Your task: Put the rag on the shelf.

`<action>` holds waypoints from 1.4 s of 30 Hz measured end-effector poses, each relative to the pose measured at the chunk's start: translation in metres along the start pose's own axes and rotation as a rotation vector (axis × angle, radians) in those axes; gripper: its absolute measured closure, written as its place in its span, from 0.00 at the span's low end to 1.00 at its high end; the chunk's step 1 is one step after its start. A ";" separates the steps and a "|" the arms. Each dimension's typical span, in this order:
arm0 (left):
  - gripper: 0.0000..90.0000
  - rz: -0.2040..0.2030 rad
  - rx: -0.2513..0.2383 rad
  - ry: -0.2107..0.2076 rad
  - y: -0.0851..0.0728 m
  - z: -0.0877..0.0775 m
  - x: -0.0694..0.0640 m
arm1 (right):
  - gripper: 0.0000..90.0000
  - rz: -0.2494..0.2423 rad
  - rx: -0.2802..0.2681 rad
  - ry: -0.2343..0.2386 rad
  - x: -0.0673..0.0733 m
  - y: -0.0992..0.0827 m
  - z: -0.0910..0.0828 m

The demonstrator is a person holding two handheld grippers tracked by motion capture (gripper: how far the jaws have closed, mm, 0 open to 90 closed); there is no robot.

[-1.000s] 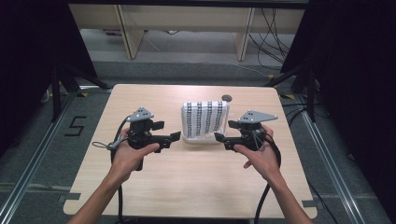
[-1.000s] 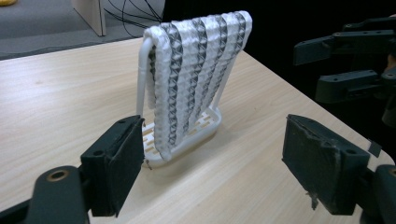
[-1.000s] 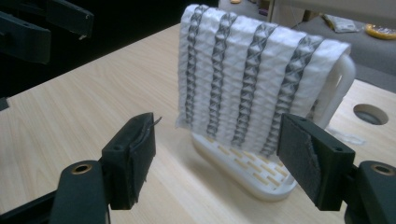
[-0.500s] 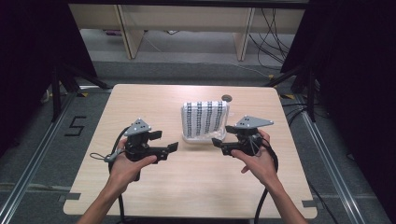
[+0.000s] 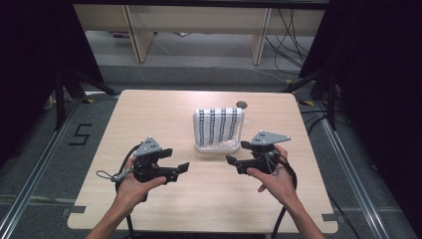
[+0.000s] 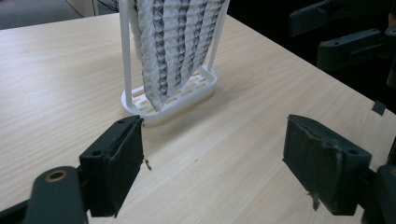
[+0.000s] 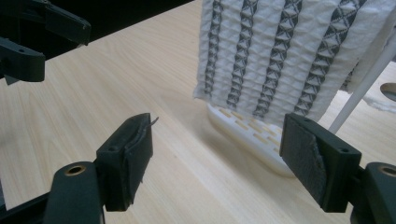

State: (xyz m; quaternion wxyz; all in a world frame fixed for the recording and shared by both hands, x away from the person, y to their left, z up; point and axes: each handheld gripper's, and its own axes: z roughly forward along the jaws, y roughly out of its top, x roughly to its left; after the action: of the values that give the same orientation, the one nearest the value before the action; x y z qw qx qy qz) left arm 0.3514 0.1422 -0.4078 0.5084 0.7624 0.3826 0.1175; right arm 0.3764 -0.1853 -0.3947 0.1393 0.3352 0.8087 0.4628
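A light wooden table (image 5: 164,119) stands on a grey floor (image 5: 45,164). Its top has thin wood lines running across it. Near the far edge there is a small round hole (image 5: 242,104) in the top. One thing stands on the table: a white drying rack (image 5: 217,146) with a flat base full of slots and thin white posts going up. It sits a bit past the middle, just in front of the hole. A white towel with dark stripes (image 5: 218,124) hangs over the rack, and its bottom edge reaches down to the base.
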 end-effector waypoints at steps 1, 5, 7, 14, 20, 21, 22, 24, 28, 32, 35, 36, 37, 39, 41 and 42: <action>0.22 0.003 0.011 0.007 -0.001 -0.001 0.000 | 0.30 0.006 0.004 -0.008 0.001 -0.001 0.000; 0.21 0.010 0.016 0.005 -0.006 -0.002 0.001 | 0.30 0.001 0.009 -0.008 0.001 -0.006 0.000; 0.21 0.012 0.023 0.013 -0.009 -0.002 0.000 | 0.30 0.019 0.014 0.000 0.002 -0.008 -0.001; 0.21 0.022 0.032 0.009 -0.018 0.000 -0.001 | 0.30 0.010 0.030 -0.006 0.001 -0.016 -0.001; 0.21 0.034 0.048 0.011 -0.026 0.000 -0.003 | 0.30 0.012 0.020 -0.001 0.000 -0.025 -0.003; 0.21 0.040 0.050 0.004 -0.028 0.001 -0.003 | 0.30 0.011 0.032 -0.004 0.001 -0.027 -0.003; 0.21 0.046 0.058 0.009 -0.030 0.000 -0.003 | 0.30 0.005 0.040 -0.006 0.001 -0.030 -0.003; 0.21 0.043 0.059 0.006 -0.034 0.000 -0.003 | 0.30 0.020 0.051 -0.006 0.004 -0.035 -0.004; 0.21 0.039 0.061 0.004 -0.041 0.000 -0.002 | 0.30 0.034 0.066 0.004 0.005 -0.043 -0.007; 0.21 0.043 0.068 0.010 -0.049 -0.002 -0.002 | 0.30 0.014 0.065 0.004 0.005 -0.050 -0.006; 0.21 0.042 0.068 0.011 -0.057 -0.004 0.000 | 0.30 0.017 0.077 0.011 0.007 -0.055 -0.005; 0.21 0.031 0.062 0.018 -0.059 -0.004 -0.001 | 0.30 0.030 0.081 0.010 0.008 -0.057 -0.005; 0.21 0.034 0.065 0.012 -0.061 -0.004 0.000 | 0.29 0.028 0.091 0.015 0.008 -0.058 -0.005; 0.21 0.032 0.079 0.019 -0.066 -0.004 -0.001 | 0.28 0.015 0.099 0.004 0.008 -0.062 -0.002; 0.21 0.030 0.088 0.013 -0.071 -0.005 -0.002 | 0.26 0.003 0.115 0.005 0.008 -0.066 -0.001; 0.21 0.024 0.076 0.011 -0.073 -0.004 -0.002 | 0.25 0.009 0.121 0.001 0.008 -0.068 -0.001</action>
State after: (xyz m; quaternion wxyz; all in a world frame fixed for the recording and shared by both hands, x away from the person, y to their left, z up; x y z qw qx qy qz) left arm 0.3140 0.1571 -0.4691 0.4756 0.7849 0.3806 0.1133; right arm 0.3416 -0.2038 -0.4513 0.1162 0.3463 0.8338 0.4139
